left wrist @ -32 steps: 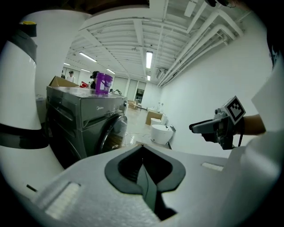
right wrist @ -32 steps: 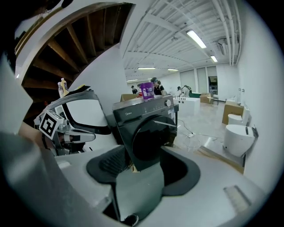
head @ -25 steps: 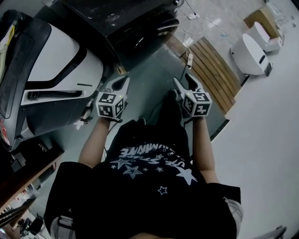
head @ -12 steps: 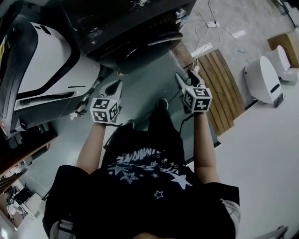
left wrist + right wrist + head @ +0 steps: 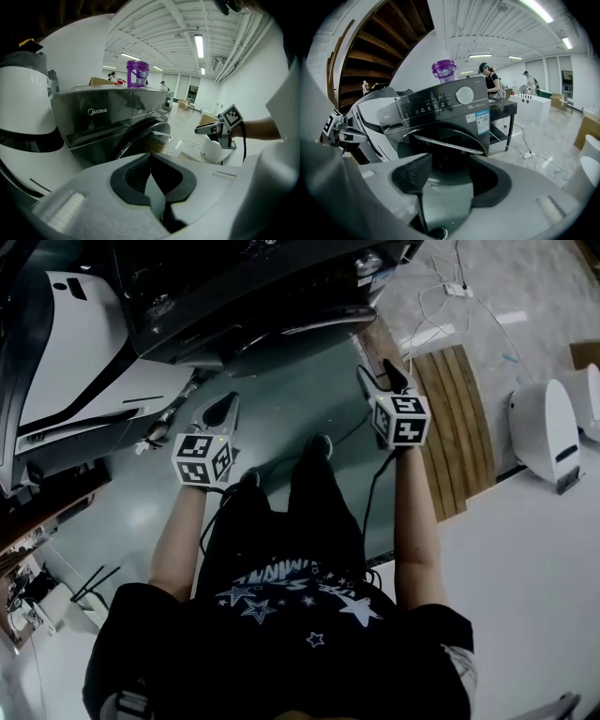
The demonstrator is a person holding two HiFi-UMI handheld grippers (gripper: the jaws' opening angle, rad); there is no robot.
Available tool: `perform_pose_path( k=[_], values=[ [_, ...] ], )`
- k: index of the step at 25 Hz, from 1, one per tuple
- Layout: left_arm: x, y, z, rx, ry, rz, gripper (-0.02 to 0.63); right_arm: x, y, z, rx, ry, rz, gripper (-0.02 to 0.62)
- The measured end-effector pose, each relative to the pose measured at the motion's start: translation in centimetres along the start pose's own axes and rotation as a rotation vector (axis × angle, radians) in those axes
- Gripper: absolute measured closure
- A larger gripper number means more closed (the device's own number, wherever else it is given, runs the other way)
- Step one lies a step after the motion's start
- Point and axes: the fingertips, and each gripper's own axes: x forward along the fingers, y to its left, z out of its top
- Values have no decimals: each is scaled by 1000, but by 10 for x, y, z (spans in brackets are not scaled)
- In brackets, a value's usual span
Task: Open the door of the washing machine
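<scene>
1. Purple tub (image 5: pixel 443 70), upright.
2. White curved shell (image 5: pixel 66 343) with dark bands, at the left.
3. Wooden slats (image 5: pixel 459 427), flat on the floor.
4. White rounded unit (image 5: pixel 544 427), beside the slats.
5. Power strip (image 5: pixel 459 287) with loose white cables.
6. Dark table (image 5: pixel 502 107), with a person (image 5: pixel 491 80) behind it.

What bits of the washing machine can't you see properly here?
- Door, lower half: right gripper view, hidden behind the right tongs' own grey body.
- Door front: head view, mostly tucked under the washing machine's top edge.
- Sticker print: right gripper view, too small to read.
- Purple tub's label: left gripper view, too small and blurred.
</scene>
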Motion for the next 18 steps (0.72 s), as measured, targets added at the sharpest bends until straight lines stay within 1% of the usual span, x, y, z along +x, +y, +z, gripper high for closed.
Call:
perform_pose_path(
  k=[5,10,14,18],
  values=[
    [23,-5,-4,-20,0,21,595,44,-28,5,-66,-11,34,342],
    [40,-7,-20,-41,5,39,595,89,-48,11,-159,-7,53,342],
    [48,-5,-35,-55,21,48,595,121,-57,18,-257,7,50,342],
    [52,6,-39,-85,16,71,595,143,-65,24,-343,37,37,342]
  ],
)
